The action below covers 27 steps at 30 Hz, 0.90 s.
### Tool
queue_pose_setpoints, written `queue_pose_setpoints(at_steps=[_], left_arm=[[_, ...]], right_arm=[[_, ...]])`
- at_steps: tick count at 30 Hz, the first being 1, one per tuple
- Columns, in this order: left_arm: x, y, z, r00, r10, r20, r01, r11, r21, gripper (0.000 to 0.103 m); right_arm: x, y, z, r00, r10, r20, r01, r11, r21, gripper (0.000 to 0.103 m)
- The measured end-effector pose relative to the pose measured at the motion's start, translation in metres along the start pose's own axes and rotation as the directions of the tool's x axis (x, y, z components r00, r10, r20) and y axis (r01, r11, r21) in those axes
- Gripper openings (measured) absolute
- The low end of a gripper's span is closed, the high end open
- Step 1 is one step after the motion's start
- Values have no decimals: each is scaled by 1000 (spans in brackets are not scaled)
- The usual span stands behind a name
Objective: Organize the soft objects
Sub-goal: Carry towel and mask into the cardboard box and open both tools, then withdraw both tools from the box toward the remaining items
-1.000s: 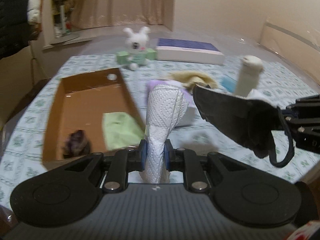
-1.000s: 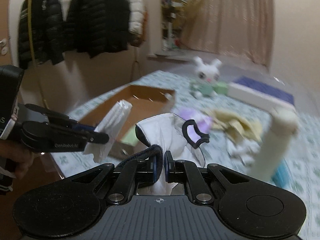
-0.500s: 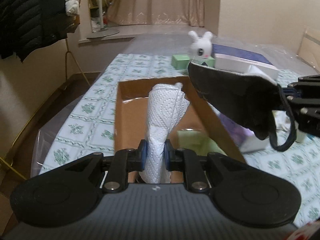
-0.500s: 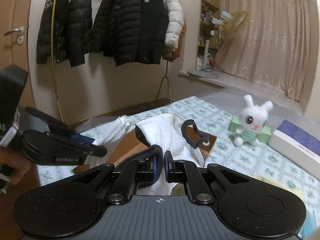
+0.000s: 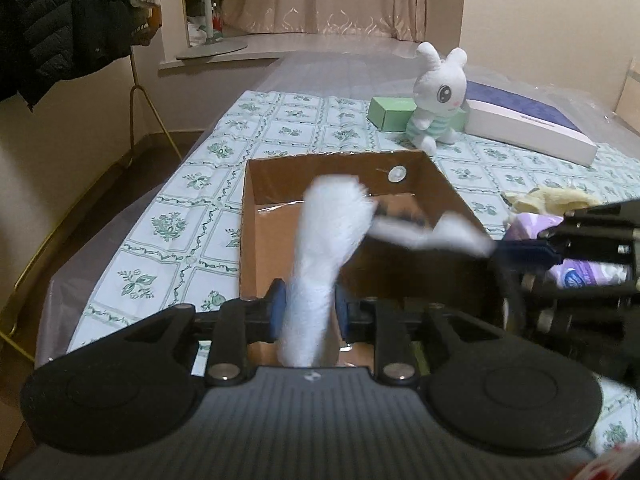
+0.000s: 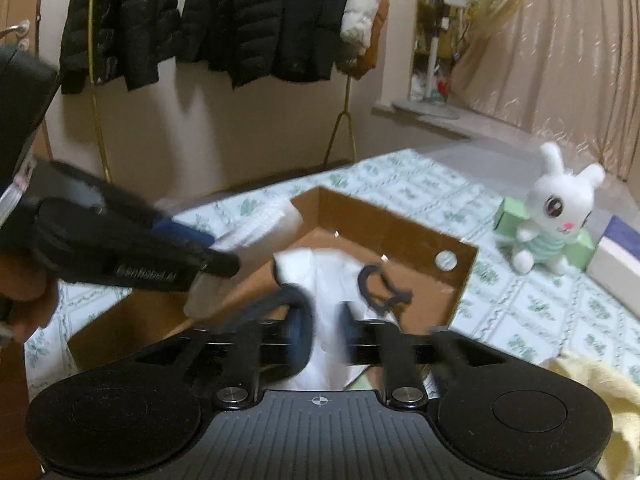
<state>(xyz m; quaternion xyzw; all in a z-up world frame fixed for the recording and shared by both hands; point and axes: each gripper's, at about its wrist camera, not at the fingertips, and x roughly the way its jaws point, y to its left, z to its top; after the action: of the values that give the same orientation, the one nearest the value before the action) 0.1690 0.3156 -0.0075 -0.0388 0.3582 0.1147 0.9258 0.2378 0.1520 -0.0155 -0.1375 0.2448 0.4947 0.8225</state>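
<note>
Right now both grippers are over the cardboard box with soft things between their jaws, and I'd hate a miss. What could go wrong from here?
1. The paper towel in the left gripper, whose jaws have just been opening, stands near the cardboard box's near wall and could drop outside.
2. The face mask's ear loop could snag on the right gripper as those jaws open.

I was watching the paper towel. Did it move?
Yes. The paper towel went from beside the cardboard box to over it; the left gripper jaws have just been opening.
</note>
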Motion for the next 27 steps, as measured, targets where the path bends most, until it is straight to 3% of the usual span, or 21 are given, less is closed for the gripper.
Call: queue_pose_setpoints(at_steps=[1,2,12,27], left_arm=[[3,1,0,1000,3,-3,-3,1000,-2,35],[5,3,0,1000,11,-2,-11,1000,-4,39],[-21,1,-16,1000,17,24,-16,1000,-19,39],[-106,-51,-61,996,-5,84,6,1000,-5,41]], right_arm=[[0,0,-3,1000,7,5,-7,1000,4,60],[-1,-2,-7,1000,17,14,-17,1000,13,61],[-32,11,-27,1000,4,-1,-4,999,38,61],[-139,39,-79,983,-182,-8,181,968,175,61]])
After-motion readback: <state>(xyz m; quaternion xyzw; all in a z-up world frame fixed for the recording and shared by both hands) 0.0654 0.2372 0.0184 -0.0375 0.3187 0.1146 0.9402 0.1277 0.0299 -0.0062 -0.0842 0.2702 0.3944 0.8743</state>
